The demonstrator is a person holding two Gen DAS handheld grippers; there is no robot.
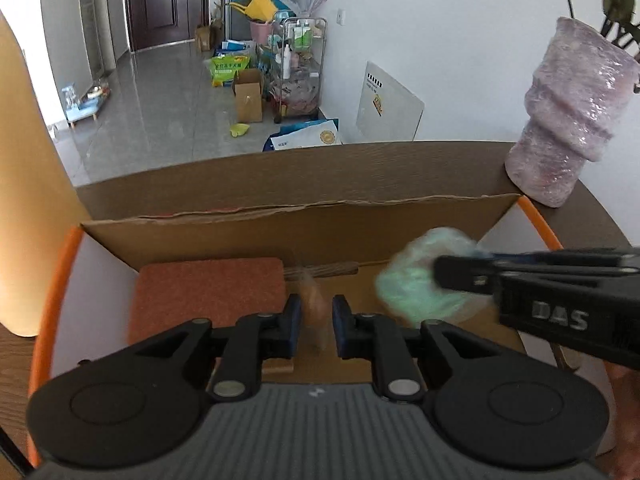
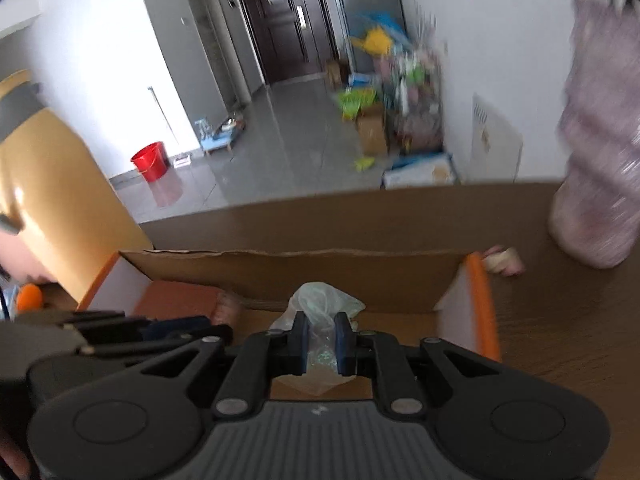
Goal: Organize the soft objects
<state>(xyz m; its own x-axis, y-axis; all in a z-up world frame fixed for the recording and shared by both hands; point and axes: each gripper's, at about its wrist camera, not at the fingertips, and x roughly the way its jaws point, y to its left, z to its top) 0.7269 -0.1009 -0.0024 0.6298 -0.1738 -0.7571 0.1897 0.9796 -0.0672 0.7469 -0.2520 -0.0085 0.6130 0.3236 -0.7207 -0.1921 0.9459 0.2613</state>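
Note:
An open cardboard box (image 1: pixel 304 224) with orange edges sits on a dark wooden table. A red-brown cushion (image 1: pixel 208 292) lies inside at the left. My left gripper (image 1: pixel 316 326) hovers over the box with its jaws narrowly apart around a blurred brownish object (image 1: pixel 314 300); I cannot tell whether they hold it. My right gripper (image 2: pixel 322 340) is shut on a pale green soft item in a clear plastic bag (image 2: pixel 320 304), held over the box. That bag (image 1: pixel 420 284) and the right gripper (image 1: pixel 444 276) show at the right of the left wrist view.
A pink ribbed vase (image 1: pixel 568 120) stands on the table beyond the box's right corner. A small pinkish object (image 2: pixel 502 262) lies outside the box's right wall. A tan rounded object (image 1: pixel 24 200) stands to the left. Floor clutter lies beyond the table.

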